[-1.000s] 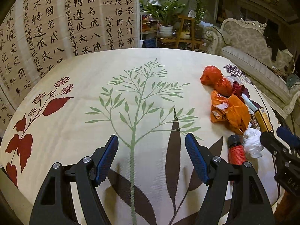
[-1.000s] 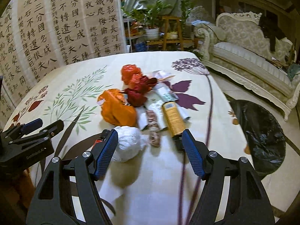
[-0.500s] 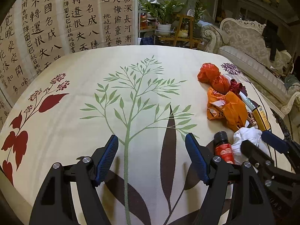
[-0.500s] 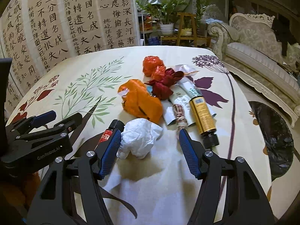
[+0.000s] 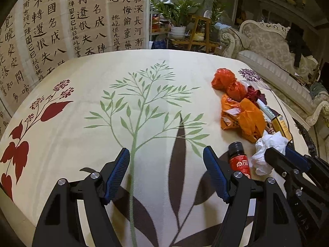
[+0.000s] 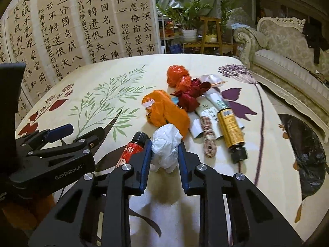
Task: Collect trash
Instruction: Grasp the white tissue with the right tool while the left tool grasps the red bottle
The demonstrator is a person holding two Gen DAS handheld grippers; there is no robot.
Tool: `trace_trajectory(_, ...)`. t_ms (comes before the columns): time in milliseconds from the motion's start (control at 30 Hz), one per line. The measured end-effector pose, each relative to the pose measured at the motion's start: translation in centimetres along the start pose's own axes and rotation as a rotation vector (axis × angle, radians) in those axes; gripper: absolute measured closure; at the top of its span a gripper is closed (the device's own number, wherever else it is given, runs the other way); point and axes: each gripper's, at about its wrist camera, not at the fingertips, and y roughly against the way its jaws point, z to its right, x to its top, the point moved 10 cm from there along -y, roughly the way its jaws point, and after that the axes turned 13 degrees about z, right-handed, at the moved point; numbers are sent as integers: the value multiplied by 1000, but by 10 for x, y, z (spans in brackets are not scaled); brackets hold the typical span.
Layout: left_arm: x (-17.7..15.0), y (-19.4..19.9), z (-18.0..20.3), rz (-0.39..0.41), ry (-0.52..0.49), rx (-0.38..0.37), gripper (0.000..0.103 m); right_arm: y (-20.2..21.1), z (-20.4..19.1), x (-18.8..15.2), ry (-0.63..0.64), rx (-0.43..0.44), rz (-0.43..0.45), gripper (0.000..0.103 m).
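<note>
Trash lies on a table with a leaf-print cloth. My right gripper is shut on a crumpled white tissue, which still rests on the cloth; the tissue also shows in the left wrist view. A small red bottle with a black cap lies just left of it, also seen in the left wrist view. Beyond are an orange bag, a red-orange bag, dark red wrapping, a yellow tube and a cord bundle. My left gripper is open and empty over bare cloth.
A black trash bag hangs open off the table's right edge. A sofa stands at the right, plants on a wooden stand behind the table, and a calligraphy screen at the back left.
My right gripper moved forward and left over the white tissue and closed on it. My left gripper shifted slightly, staying open.
</note>
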Motion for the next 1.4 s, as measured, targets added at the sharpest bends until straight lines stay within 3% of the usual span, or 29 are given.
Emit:
trace_trajectory(467,1,7,50,-2,-38,-76,31,26,60,4,-75,-118,49,79)
trace_trajectory(800,-10,-1,88,-26,-106,-115,31,34,85,-1,-115,-152,62,79)
trace_trajectory(900,-15,-4,92,-34,-126,-112,43,35,89,-2,-123,-156,66,79)
trace_trajectory(967,-19,-5,95,-47,-136,-122,61,35,91,-2,-129,-158,67,79)
trace_trajectory(1067,-21,-4,96,-43,-150,-119,78,36,95,-4,-135,-159,66,79)
trace_trajectory(1400,-7,20,112,32,-153,-178,78,44,109,0,-147,-181,86,79)
